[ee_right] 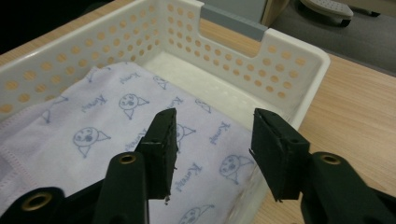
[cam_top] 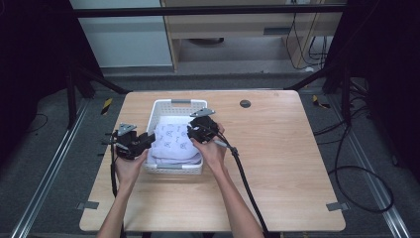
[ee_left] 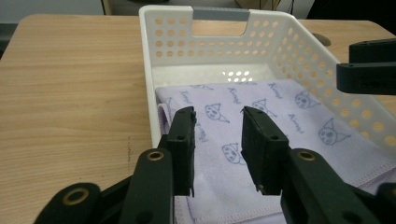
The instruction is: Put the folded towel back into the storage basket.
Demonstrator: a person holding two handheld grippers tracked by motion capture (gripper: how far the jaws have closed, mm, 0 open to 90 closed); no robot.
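Both black claws stand parted with nothing gripped: left claw (ee_left: 217,135) and right claw (ee_right: 212,140) over the folded lilac cat-print towel (cam_top: 174,140), which lies inside the white perforated plastic basket (cam_top: 174,103) on the wooden desk (cam_top: 287,163). Placing looks done; next, lift both clear.

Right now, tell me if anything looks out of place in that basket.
Nothing stands out. The folded cloth lies flat inside the white basket, and the basket sits upright on the table.
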